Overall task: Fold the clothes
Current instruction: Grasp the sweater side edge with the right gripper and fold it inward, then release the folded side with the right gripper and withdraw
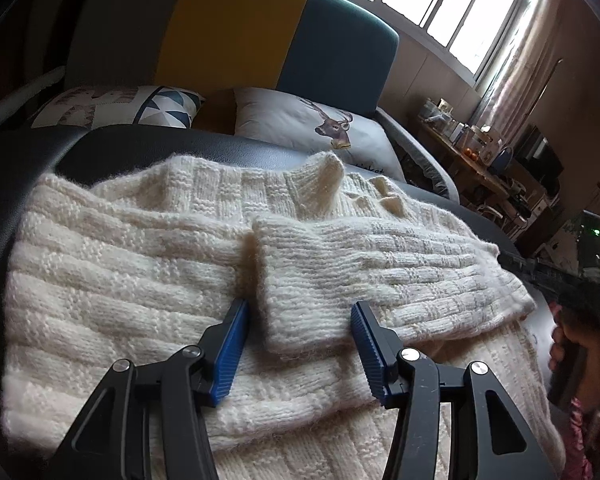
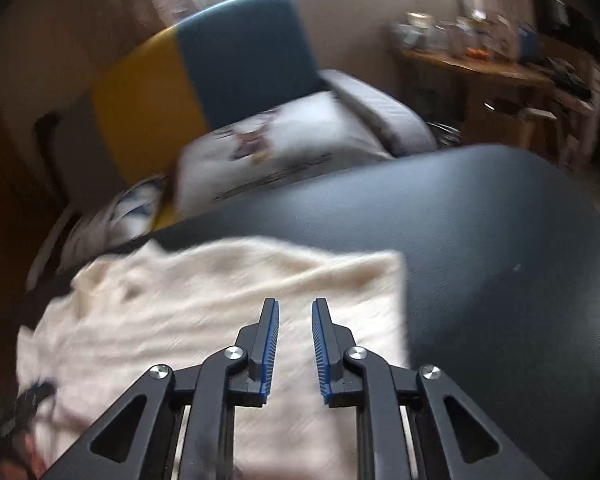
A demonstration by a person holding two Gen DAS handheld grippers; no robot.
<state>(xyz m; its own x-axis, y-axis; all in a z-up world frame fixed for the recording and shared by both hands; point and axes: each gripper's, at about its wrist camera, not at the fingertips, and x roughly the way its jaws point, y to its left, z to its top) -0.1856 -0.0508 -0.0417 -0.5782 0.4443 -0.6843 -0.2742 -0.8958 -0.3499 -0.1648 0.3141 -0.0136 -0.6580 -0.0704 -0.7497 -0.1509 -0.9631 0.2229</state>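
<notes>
Bare table (image 2: 480,240) right of sweater (image 2: 220,300) (pillows (image 1: 312,128) behind).

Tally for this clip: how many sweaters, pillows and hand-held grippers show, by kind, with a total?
Sweater: 1
Pillows: 2, triangle pillow and deer pillow
Hand-held grippers: 2, left hand-held gripper and right hand-held gripper, both open and empty
Total: 5

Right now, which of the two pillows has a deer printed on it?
The right-hand pillow, white, lying below the teal headboard panel. The other pillow, to its left, carries blue triangles instead.
</notes>
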